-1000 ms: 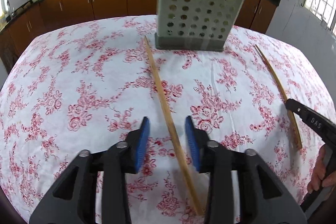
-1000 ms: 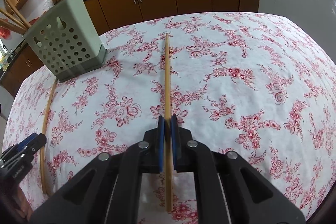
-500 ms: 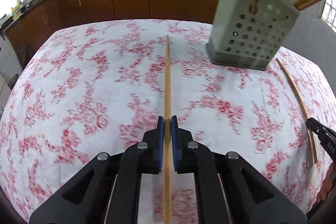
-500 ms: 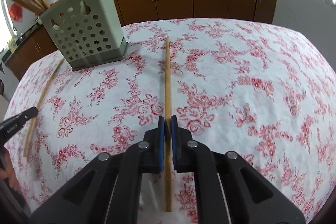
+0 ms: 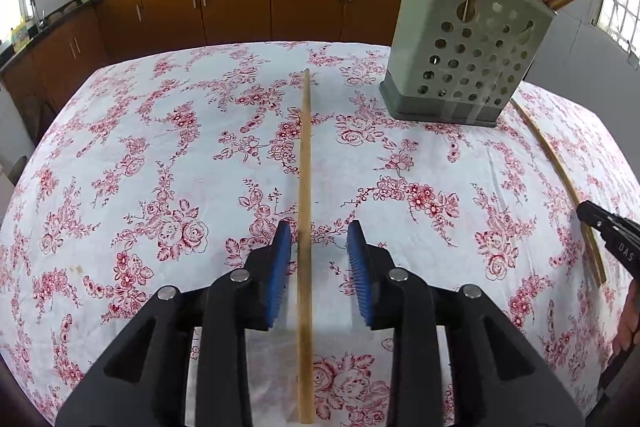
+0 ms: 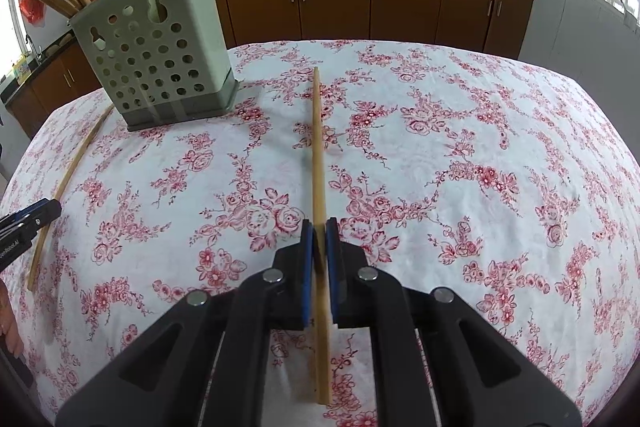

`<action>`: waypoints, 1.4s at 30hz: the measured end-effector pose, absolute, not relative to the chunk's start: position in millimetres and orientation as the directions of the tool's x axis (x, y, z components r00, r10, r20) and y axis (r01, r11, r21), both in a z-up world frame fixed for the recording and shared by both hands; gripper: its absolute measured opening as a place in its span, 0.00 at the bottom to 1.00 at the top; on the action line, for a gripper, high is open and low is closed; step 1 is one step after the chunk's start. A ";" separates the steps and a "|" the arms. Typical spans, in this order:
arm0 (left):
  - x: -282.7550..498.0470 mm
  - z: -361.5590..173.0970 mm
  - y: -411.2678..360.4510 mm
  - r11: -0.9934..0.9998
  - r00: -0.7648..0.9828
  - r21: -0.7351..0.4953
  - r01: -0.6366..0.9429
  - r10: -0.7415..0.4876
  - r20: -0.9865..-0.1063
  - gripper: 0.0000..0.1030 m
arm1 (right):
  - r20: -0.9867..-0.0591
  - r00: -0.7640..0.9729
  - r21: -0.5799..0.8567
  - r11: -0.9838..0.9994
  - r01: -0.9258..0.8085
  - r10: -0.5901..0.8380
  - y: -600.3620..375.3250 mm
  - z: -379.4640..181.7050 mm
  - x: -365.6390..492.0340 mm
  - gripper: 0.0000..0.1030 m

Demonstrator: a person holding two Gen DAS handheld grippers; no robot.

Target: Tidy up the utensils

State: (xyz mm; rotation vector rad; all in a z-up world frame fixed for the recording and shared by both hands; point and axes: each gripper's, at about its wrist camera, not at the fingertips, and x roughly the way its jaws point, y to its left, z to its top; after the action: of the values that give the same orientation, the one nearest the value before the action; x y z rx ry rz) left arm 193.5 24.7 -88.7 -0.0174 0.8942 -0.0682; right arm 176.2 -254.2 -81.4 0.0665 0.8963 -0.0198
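Note:
Two long wooden chopsticks lie on the flowered tablecloth. One chopstick (image 5: 305,187) runs straight between the jaws of my left gripper (image 5: 319,231), nearer the left blue pad. Those jaws are opening, and neither pad presses on it. My right gripper (image 6: 319,227) is shut on the other chopstick (image 6: 318,147), which points away toward the cabinets. A grey-green perforated utensil holder (image 5: 464,67) stands upright at the back of the table with several chopsticks in it. It also shows in the right wrist view as the holder (image 6: 160,59), at the upper left.
The cloth-covered table (image 5: 140,147) curves away to its edges on all sides. Brown kitchen cabinets (image 6: 332,3) with woks on the counter stand behind it. The right gripper's black tip (image 5: 604,231) shows at the left wrist view's right edge, next to a hand.
Half a second ago my left gripper's pads were shut on its chopstick; now they have parted and the chopstick lies free between them. The right gripper stays shut on its chopstick.

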 end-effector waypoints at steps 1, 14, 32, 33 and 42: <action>193.0 -88.6 22.4 0.998 0.624 -0.037 0.052 -0.062 -0.779 0.30 | -0.781 0.624 0.050 0.998 0.045 0.011 -254.3 -81.4 176.3 0.08; 186.8 -86.9 34.2 0.995 0.626 -0.089 0.034 -0.091 -0.775 0.30 | -0.780 0.625 0.063 0.997 0.046 0.021 -255.4 -82.1 176.8 0.09; 164.1 -86.4 22.0 0.997 0.620 0.015 0.082 -0.039 -0.784 0.07 | -0.784 0.621 0.029 0.999 0.023 0.009 -250.8 -81.0 165.2 0.08; 163.8 -85.9 22.5 0.996 0.616 0.012 0.083 -0.042 -0.786 0.07 | -0.786 0.618 0.037 0.999 0.024 0.014 -251.7 -80.1 164.1 0.08; 155.2 -39.4 34.2 0.998 0.698 -0.023 0.064 -0.062 -0.714 0.07 | -0.698 0.715 0.084 0.996 0.036 0.033 -265.5 -31.7 145.3 0.08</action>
State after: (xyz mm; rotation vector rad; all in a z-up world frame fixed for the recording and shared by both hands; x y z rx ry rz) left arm 155.2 34.2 -39.4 0.0037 0.7956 -0.0703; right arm 145.3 -265.5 -31.7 0.0943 0.7742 -0.0019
